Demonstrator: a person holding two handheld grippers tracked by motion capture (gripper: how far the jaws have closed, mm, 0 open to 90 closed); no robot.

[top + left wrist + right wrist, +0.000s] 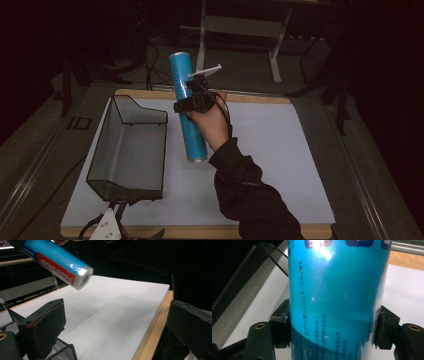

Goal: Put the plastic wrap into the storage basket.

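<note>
A long blue roll wrapped in shiny film hangs tilted above the white sheet, and my right gripper is shut on its upper half. In the right gripper view both pads press the sides of the roll, with the right gripper centred on it. The roll's lower end shows in the left gripper view, with a red label band. A black wire-mesh basket sits on the left of the sheet. My left gripper is at the basket's near end, and its jaws stand wide apart with nothing between them.
A white sheet covers a wooden board that forms the work surface. The basket's mesh corner lies beside my left jaw. Beyond the board are dark floor, cables and a table frame.
</note>
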